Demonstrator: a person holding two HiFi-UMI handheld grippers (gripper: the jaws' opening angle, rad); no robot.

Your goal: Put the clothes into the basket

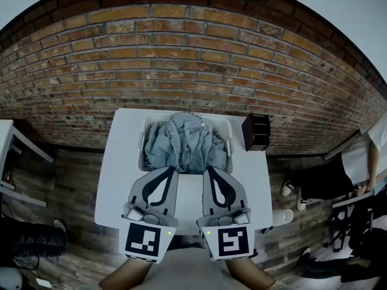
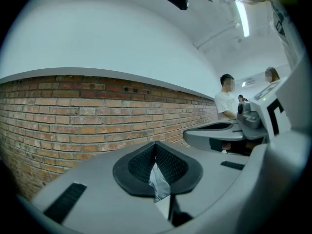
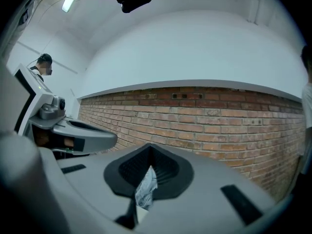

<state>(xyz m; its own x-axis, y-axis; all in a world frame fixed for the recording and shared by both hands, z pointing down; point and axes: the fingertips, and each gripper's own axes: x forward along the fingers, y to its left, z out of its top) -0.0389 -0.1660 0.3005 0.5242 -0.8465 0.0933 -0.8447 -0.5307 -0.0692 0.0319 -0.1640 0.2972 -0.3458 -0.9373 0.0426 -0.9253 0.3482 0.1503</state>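
The left gripper (image 1: 170, 170) and right gripper (image 1: 208, 170) lie side by side over a white table (image 1: 118, 180), jaws drawn together. Their tips reach the near rim of a basket (image 1: 228, 139) heaped with denim clothes (image 1: 184, 141). Ahead and to the right of the right gripper stands a black box (image 1: 256, 132). A brick wall (image 1: 181, 53) rises beyond, and a person (image 1: 357, 162) stands far off to the right.

- Brick wall (image 1: 193, 53) behind the white table (image 1: 115, 180), with plain white wall (image 3: 195, 52) above the brick.
- Dark wood-plank floor (image 1: 66, 186).
- Black box (image 1: 256, 132) at the tabletop's far right corner.
- Ceiling strip light (image 2: 242, 18), lit.
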